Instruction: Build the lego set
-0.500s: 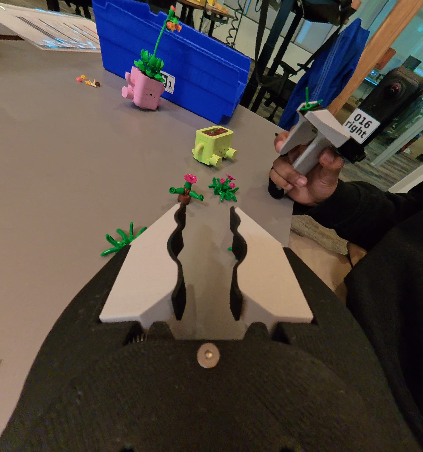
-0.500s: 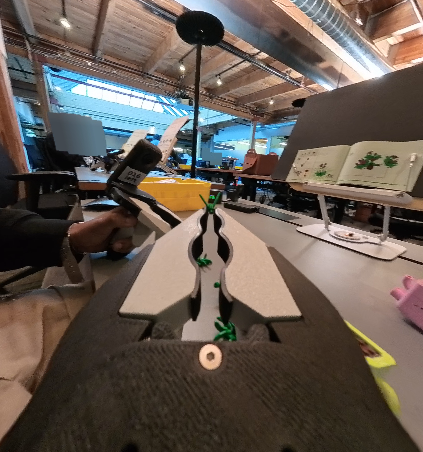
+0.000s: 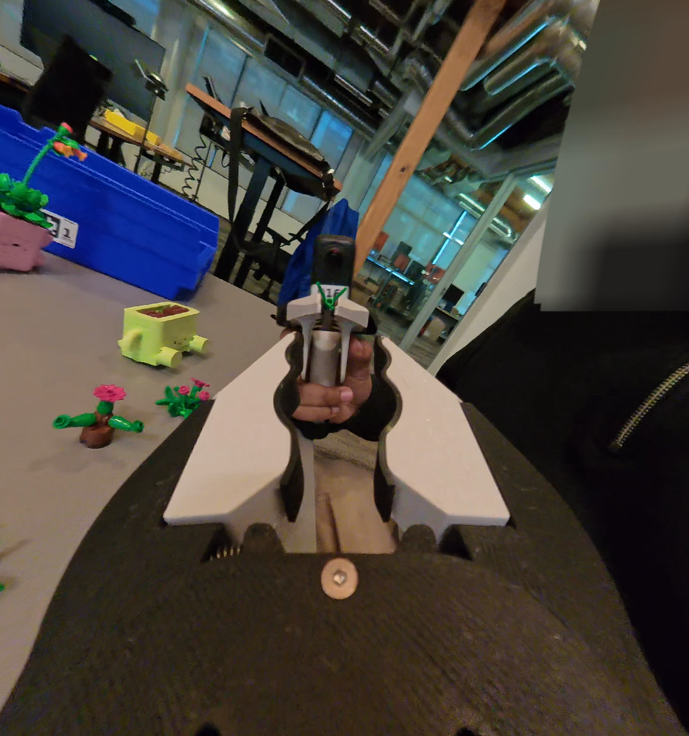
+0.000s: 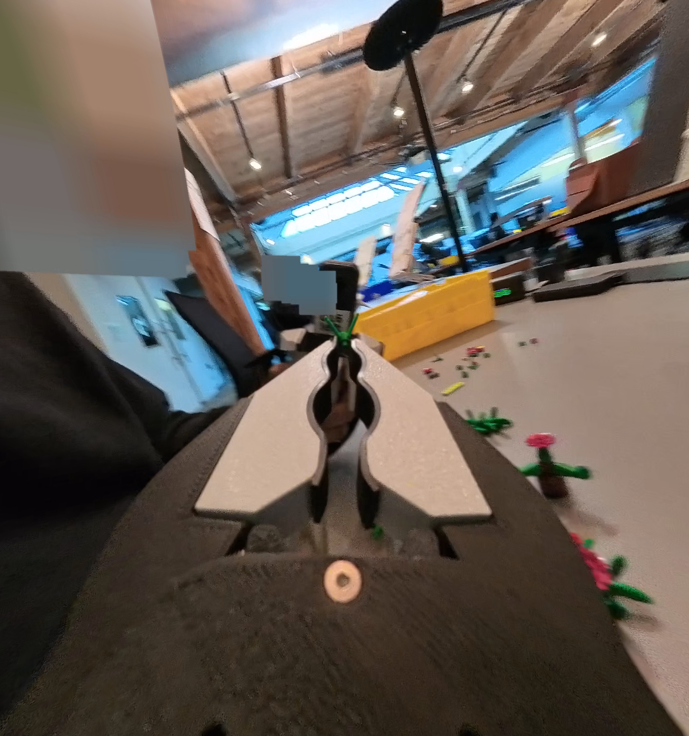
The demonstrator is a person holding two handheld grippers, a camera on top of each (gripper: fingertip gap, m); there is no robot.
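Note:
My left gripper (image 3: 337, 346) is open and empty, held above the table's edge and pointing at my right gripper (image 3: 327, 318), which faces it just beyond its fingertips. My right gripper (image 4: 343, 346) is shut on a small green sprig piece (image 4: 341, 332), which sticks out of its tips. The sprig also shows in the left wrist view (image 3: 330, 300). On the grey table (image 3: 36, 358) stand a lime-green pot (image 3: 159, 332), a pink pot with a plant (image 3: 6, 235), a small brown pot with a pink flower (image 3: 100, 418) and a pink flower cluster (image 3: 183, 396).
A blue bin (image 3: 128, 227) stands behind the pots. A yellow bin (image 4: 426, 314) and several loose small pieces (image 4: 470, 358) lie farther along the table. Green leaf pieces (image 4: 486, 422) lie near the flowers. A person's dark sleeve fills the side off the table. Both grippers' tips are close together, under 4 cm apart. From the right gripper's tips to the lime-green pot (image 3: 159, 332) is close to 15 cm.
Both grippers have swung round to face each other. The left one lifted off the table and turned right. The right one turned left and still holds the sprig.

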